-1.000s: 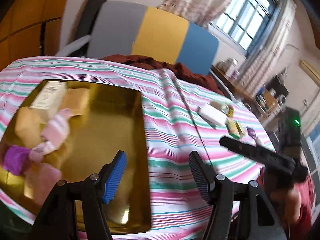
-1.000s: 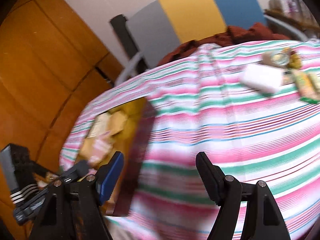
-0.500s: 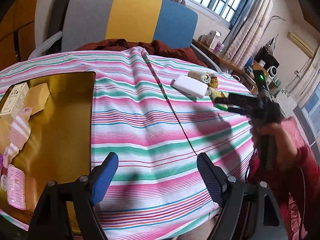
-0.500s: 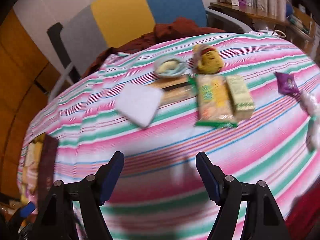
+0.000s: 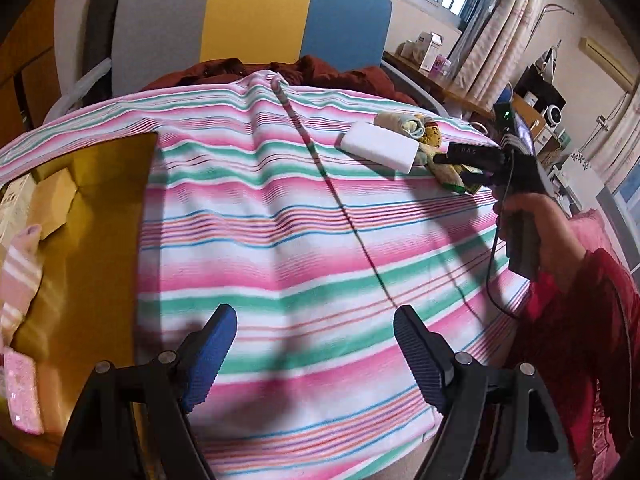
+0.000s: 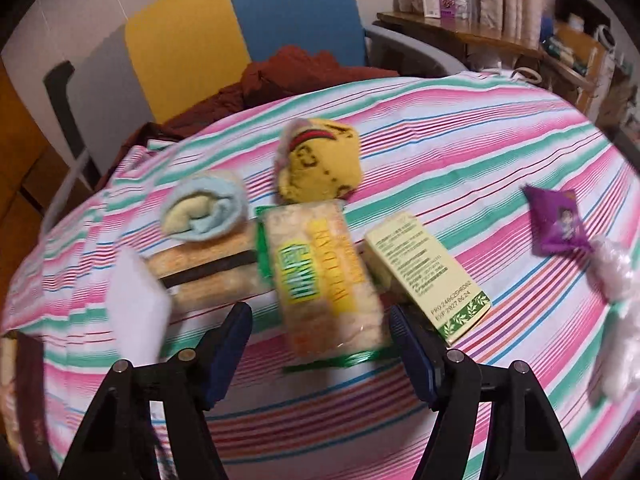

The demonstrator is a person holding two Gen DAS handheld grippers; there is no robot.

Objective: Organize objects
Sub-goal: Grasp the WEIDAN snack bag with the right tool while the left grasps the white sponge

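The right gripper (image 6: 320, 332) hangs tilted down over the striped tablecloth (image 6: 460, 136), its jaws about halfway apart after just easing inward a little. The near end of a clear snack packet (image 6: 320, 276) with green and yellow lettering lies between the blue pads (image 6: 226, 344), but they do not press on it. The left gripper (image 5: 314, 350) has its jaws spread wide after opening, with only bare tablecloth between them.

Taking that snack packet as the mark: just left of it lies a second packet (image 6: 208, 276) with a dark band, and a rolled pale-blue cloth (image 6: 204, 216) sits on that one's far end. A white block (image 6: 138, 312), blurred, lies further left, at the near side. Behind the snack packet's far end sits a yellow rolled sock (image 6: 320, 164) with a red stripe. Just beside the packet on the right is a pale green box (image 6: 428, 276), printed side up. Well to the right lie a purple sachet (image 6: 558, 220) and, nearer the cloth's edge, a crumpled clear wrapper (image 6: 618, 288).

In the left wrist view a gold tray (image 5: 96, 216) sits far to the left of the packets, holding a pink striped sock (image 5: 20, 280) and small boxes. A hand (image 5: 536, 224) in a red sleeve grips the right tool's handle.
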